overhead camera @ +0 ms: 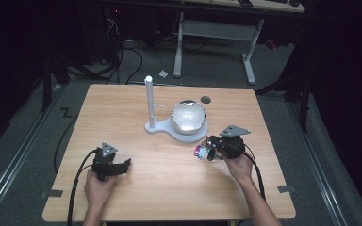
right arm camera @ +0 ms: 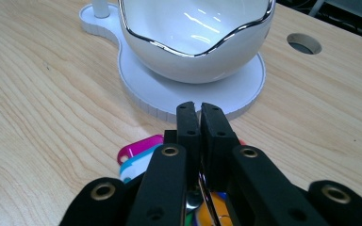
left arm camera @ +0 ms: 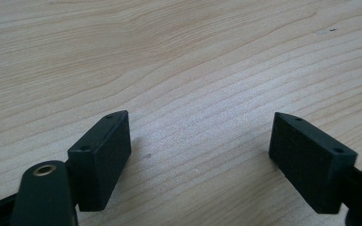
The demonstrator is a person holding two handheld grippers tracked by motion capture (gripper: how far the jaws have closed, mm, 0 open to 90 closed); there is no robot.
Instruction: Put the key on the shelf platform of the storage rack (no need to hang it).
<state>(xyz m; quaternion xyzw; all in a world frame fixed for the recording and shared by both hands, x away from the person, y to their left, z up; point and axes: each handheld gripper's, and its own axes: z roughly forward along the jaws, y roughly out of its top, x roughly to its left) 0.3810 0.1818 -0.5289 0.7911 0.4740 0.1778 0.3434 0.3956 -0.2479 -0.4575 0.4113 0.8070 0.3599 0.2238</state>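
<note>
Right tongs [right arm camera: 198,110] clamp key tags [right arm camera: 139,153] (left [left arm camera: 200,155] agape).

Table [overhead camera: 169,188] held a stand [overhead camera: 156,127] near its middle, toward the far side. Post [overhead camera: 149,101] rose from the stand's left end; bowl [overhead camera: 187,117] sat on its round right end. A hole [overhead camera: 206,99] in the tabletop lay just behind and right of the bowl. Bunch of key tags [overhead camera: 202,151] lay in front of the bowl, between the jaws of the right gripper [overhead camera: 212,149]. Left gripper [overhead camera: 125,165] sat near the front left, well apart from the stand, bare wood between its jaws
</note>
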